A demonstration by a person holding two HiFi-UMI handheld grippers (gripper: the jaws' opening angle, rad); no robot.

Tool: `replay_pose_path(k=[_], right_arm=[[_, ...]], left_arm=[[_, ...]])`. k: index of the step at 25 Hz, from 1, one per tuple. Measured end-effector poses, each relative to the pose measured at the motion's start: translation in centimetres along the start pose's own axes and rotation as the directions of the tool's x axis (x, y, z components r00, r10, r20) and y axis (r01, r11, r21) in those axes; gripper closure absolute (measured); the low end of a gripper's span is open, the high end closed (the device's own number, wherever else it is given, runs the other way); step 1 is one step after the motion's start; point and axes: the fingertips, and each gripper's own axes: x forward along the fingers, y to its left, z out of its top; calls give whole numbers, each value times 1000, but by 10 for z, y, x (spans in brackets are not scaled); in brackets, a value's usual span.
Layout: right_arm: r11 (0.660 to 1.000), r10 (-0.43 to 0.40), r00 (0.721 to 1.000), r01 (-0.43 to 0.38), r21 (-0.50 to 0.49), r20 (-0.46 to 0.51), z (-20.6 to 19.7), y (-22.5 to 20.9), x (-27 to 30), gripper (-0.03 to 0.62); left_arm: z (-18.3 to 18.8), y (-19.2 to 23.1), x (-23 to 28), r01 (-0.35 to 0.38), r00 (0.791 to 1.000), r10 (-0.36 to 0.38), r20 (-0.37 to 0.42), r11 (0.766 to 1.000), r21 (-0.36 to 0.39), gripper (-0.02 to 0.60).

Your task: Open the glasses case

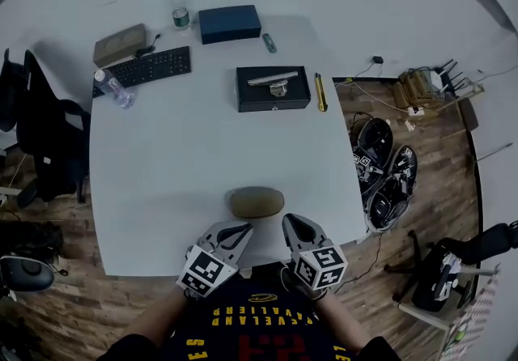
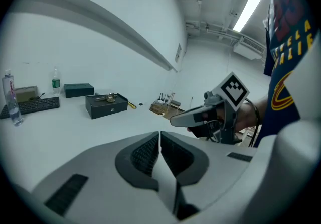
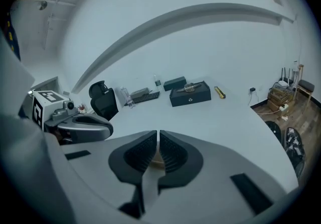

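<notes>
In the head view a tan oval glasses case [image 1: 256, 201] lies closed on the white table [image 1: 162, 181], near its front edge. My left gripper [image 1: 240, 230] is just in front of the case on its left, and my right gripper [image 1: 289, 222] is just in front on its right. Neither touches the case. In the left gripper view the left gripper [image 2: 159, 135] is shut with nothing between the pads, and the right gripper [image 2: 175, 119] shows beyond it. In the right gripper view the right gripper [image 3: 157, 134] is shut too, with a sliver of the case [image 3: 157, 162] showing behind its jaws.
A black box [image 1: 273, 89] with a metal piece on top stands mid-table, a yellow knife [image 1: 320, 92] beside it. At the back are a keyboard [image 1: 150, 66], two water bottles [image 1: 112, 86] [image 1: 180, 15], a dark blue box [image 1: 230, 23] and a tan box [image 1: 120, 44]. An office chair [image 1: 40, 133] stands left; gear [image 1: 384, 169] lies on the floor right.
</notes>
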Motion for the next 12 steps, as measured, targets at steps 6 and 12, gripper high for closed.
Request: replay_pose_path(k=[6,12], right_arm=[[999,32,997,-32,-1,-74,-18,-18,19,566],[999,42,989,-40,19,-143,-48,-24,26,566]], left_arm=[[-6,11,32,-41,996,48,-74,995,90,565],[-29,7,50,-34,984,60,-166,988,153,538]])
